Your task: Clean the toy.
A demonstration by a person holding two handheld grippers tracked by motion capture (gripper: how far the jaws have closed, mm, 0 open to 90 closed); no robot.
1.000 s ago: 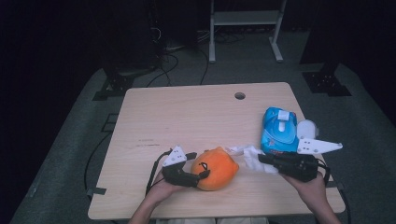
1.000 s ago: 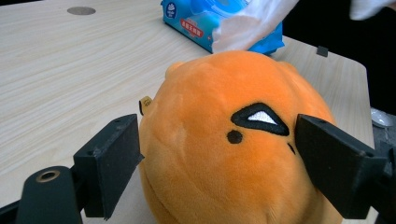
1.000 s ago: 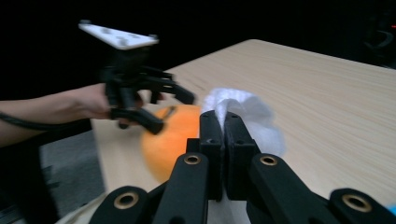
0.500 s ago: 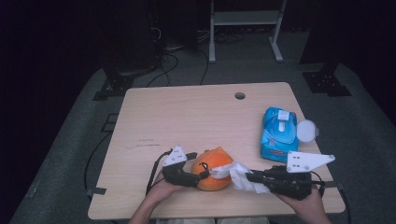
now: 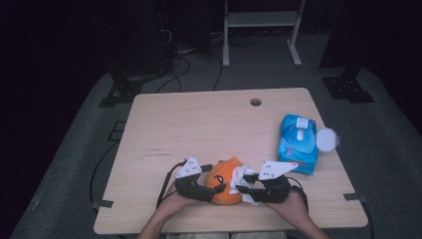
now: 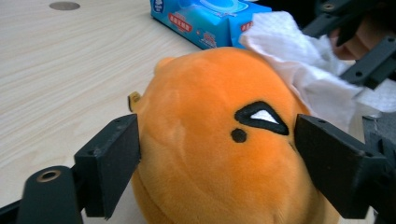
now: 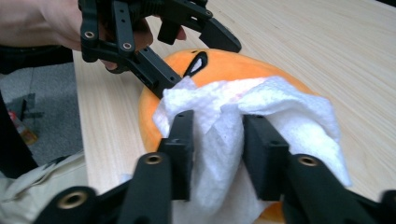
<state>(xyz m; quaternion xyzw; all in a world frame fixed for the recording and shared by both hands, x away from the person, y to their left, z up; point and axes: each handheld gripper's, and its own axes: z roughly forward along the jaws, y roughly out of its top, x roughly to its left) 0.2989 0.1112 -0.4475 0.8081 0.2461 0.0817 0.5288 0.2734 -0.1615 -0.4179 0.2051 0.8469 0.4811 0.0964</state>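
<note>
Orange plush toy (image 5: 225, 180) sits at the near edge of the wooden table (image 5: 199, 129), roughly centre, between the person's two hands. Left gripper (image 6: 217, 154): jaws clamped on the toy's flanks, one black pad on each side of its stitched eye. Right gripper (image 7: 217, 140): jaws pinching a bunched white wet wipe (image 7: 261, 107), which lies pressed against the toy's right side and drapes over its top. In the high view the wipe (image 5: 242, 180) shows between the toy and the right gripper (image 5: 244, 190). Blue wet-wipe pack (image 5: 297, 143) lies flat near the table's right edge, well apart from the toy, lid flipped open. Small round hole (image 5: 256, 102) in the tabletop at the far side.
</note>
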